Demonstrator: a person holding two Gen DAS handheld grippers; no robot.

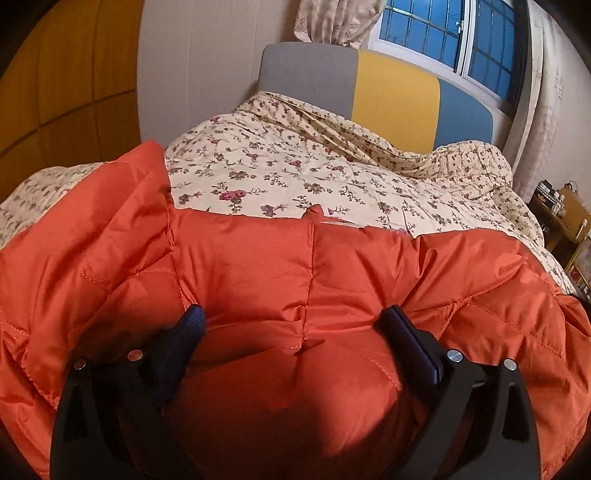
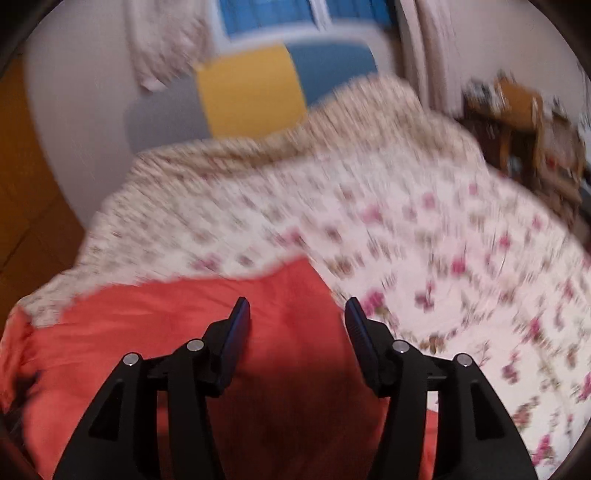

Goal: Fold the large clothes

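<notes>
An orange quilted down jacket lies spread across the near part of the bed and fills the lower half of the left wrist view. My left gripper hovers just over its puffy middle with the jaws wide apart. The padding bulges up between the fingers, and neither pad clamps it. In the blurred right wrist view the jacket shows its far right corner. My right gripper stands above that corner with its jaws partly apart and nothing gripped between them.
The bed is covered by a cream floral quilt that bunches up towards the grey, yellow and blue headboard. A wooden wardrobe stands at the left, a window with curtains behind the bed. A cluttered wooden shelf sits by the bed's right side.
</notes>
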